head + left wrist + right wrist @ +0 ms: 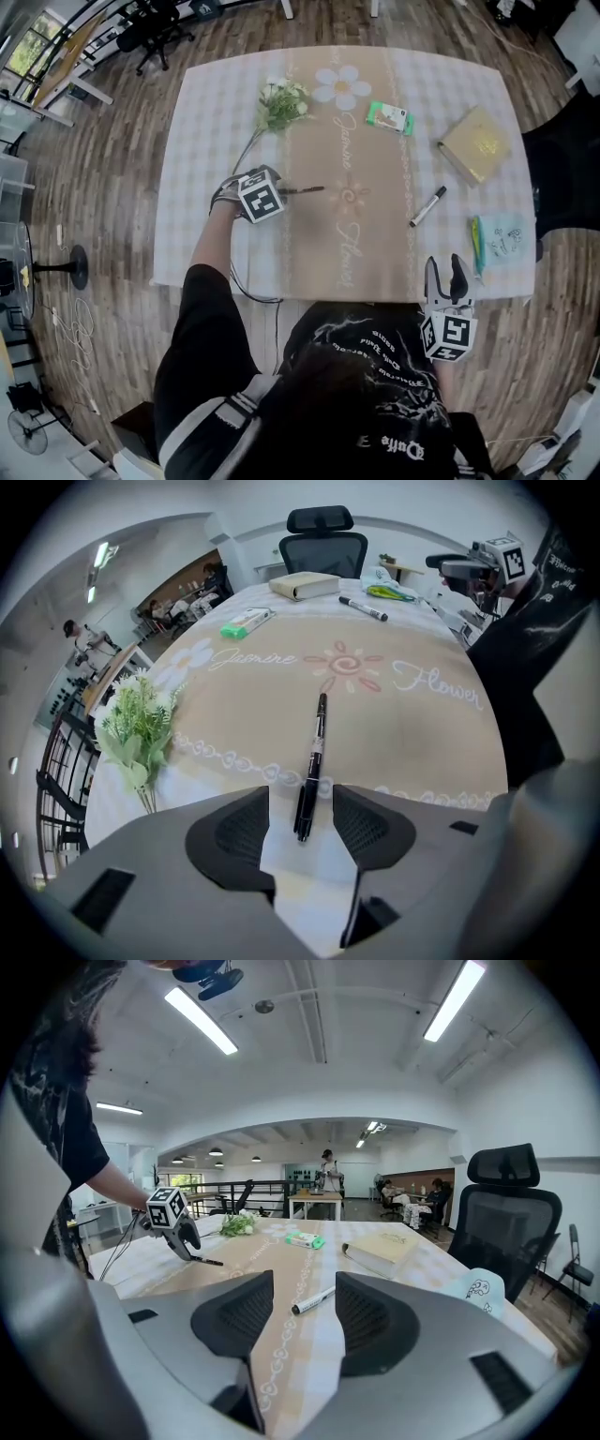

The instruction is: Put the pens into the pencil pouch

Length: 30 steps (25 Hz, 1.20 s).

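A black pen (pixel 302 190) lies on the beige runner left of the table's middle. My left gripper (pixel 278 192) points steeply down over its near end. In the left gripper view the pen (pixel 312 761) has its end between the pads, with a gap on each side; my left gripper (pixel 302 822) is open. A black-and-white marker (pixel 427 206) lies further right. My right gripper (pixel 445 272) hovers open at the table's front edge, with the marker (pixel 312 1300) ahead of it. The light blue pouch (pixel 503 238) lies at the right edge beside a green pen (pixel 476 244).
A tan book (pixel 475 142) lies at the back right, a green-and-white box (pixel 388 117) at the back middle, and a sprig of white flowers (pixel 281 101) at the back left. A black office chair (pixel 325 541) stands beyond the table's right side.
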Each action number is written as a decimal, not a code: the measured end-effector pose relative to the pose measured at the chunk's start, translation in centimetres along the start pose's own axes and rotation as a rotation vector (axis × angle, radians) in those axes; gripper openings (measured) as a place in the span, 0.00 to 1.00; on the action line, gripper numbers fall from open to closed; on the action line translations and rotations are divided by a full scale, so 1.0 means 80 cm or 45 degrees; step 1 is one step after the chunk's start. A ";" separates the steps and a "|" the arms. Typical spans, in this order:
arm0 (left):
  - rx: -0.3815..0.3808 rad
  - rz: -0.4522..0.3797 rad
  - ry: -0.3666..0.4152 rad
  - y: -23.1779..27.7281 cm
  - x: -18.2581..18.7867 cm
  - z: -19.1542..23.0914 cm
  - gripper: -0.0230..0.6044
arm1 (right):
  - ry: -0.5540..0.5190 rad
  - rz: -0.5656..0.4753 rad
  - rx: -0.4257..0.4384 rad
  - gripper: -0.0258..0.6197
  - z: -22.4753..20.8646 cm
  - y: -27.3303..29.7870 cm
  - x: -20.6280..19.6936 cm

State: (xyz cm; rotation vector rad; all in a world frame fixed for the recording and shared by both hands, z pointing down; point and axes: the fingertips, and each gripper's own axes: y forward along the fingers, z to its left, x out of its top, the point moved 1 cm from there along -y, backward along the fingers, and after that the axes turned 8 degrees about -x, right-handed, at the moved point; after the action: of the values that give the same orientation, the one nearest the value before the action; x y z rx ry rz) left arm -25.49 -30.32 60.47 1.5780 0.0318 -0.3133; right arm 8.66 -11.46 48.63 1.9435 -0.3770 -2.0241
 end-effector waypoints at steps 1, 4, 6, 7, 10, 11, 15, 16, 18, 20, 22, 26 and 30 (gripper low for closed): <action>-0.016 0.018 0.007 0.005 -0.001 -0.002 0.41 | 0.000 0.003 -0.008 0.37 -0.003 -0.001 -0.001; -0.082 0.068 0.028 0.013 -0.003 -0.008 0.31 | 0.000 -0.014 -0.034 0.34 -0.012 -0.002 0.004; -0.109 0.080 0.020 0.015 -0.002 -0.005 0.34 | 0.000 -0.027 -0.041 0.34 -0.018 -0.002 0.009; -0.127 0.082 -0.003 0.016 -0.002 -0.004 0.34 | 0.000 -0.029 -0.042 0.34 -0.020 -0.001 0.010; -0.222 0.067 -0.147 0.018 -0.006 -0.006 0.33 | -0.009 -0.029 -0.034 0.33 -0.023 0.002 0.012; -0.251 0.054 -0.197 0.018 -0.007 -0.007 0.33 | -0.014 -0.027 -0.029 0.33 -0.023 0.002 0.012; -0.263 0.037 -0.283 0.015 -0.007 -0.005 0.21 | -0.040 -0.020 -0.008 0.32 -0.019 0.004 0.013; -0.257 0.045 -0.279 0.014 -0.007 -0.006 0.16 | -0.044 -0.017 -0.005 0.32 -0.020 0.004 0.013; -0.254 0.054 -0.270 0.015 -0.005 -0.006 0.16 | -0.046 -0.010 -0.006 0.31 -0.024 0.004 0.012; -0.252 0.063 -0.265 0.016 -0.002 -0.006 0.16 | -0.044 -0.004 -0.009 0.30 -0.028 0.005 0.010; -0.245 0.078 -0.247 0.018 0.000 -0.009 0.16 | -0.045 -0.003 -0.007 0.29 -0.030 0.006 0.009; -0.290 0.017 -0.311 0.015 0.007 -0.019 0.16 | -0.022 -0.010 0.016 0.29 -0.029 0.007 0.007; -0.296 -0.061 -0.341 0.010 0.022 -0.030 0.15 | 0.013 -0.001 -0.007 0.28 -0.038 0.003 0.002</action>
State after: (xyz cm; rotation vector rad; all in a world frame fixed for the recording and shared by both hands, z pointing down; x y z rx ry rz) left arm -23.20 -28.26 60.85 1.2965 -0.0986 -0.5377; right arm 11.71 -11.66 48.47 1.9507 -0.3682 -2.0124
